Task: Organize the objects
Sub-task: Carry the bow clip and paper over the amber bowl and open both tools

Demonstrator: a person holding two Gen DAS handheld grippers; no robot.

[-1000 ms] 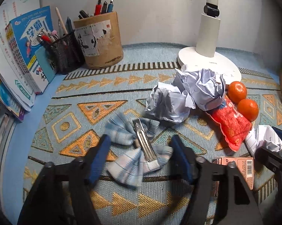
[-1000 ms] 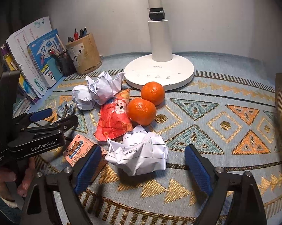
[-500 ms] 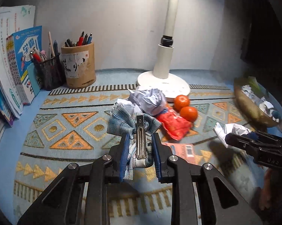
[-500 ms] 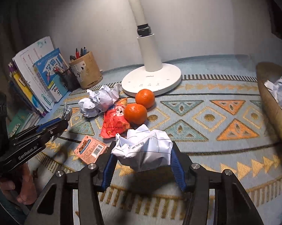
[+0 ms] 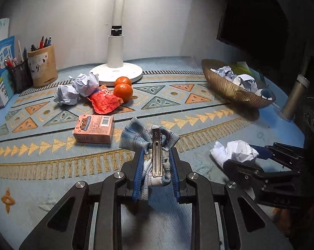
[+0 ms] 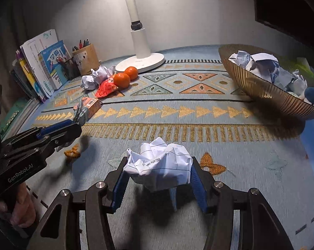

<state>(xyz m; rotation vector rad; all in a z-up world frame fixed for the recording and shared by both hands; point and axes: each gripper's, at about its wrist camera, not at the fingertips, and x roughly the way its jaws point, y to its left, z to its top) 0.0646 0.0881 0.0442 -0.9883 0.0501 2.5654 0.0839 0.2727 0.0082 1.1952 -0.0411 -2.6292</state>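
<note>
My left gripper (image 5: 155, 152) is shut on a blue plaid bow hair clip (image 5: 134, 135), its metal clip facing up, held just above the patterned mat. The right wrist view shows that left gripper (image 6: 73, 125) at the left with the bow (image 6: 80, 114) at its tip. My right gripper (image 6: 158, 161) holds a crumpled lined paper ball (image 6: 163, 166) between its blue pads. Its jaws are opening slightly, but the pads still touch the paper. A ribbed gold bowl (image 6: 261, 87) with several paper balls stands ahead to the right, apart from both grippers.
Behind on the mat lie two crumpled papers (image 5: 66, 93), a red snack packet (image 5: 103, 102), two oranges (image 5: 123, 91) and a pink box (image 5: 94, 128). The white lamp base (image 5: 115, 70), pen holders (image 5: 43, 66) and books (image 6: 40, 66) line the back. A metal flask (image 5: 294, 95) stands right.
Both grippers closed on their objects, the left on the bow and the right on the paper ball. Both then lifted and swung right, bringing the gold bowl into view.
</note>
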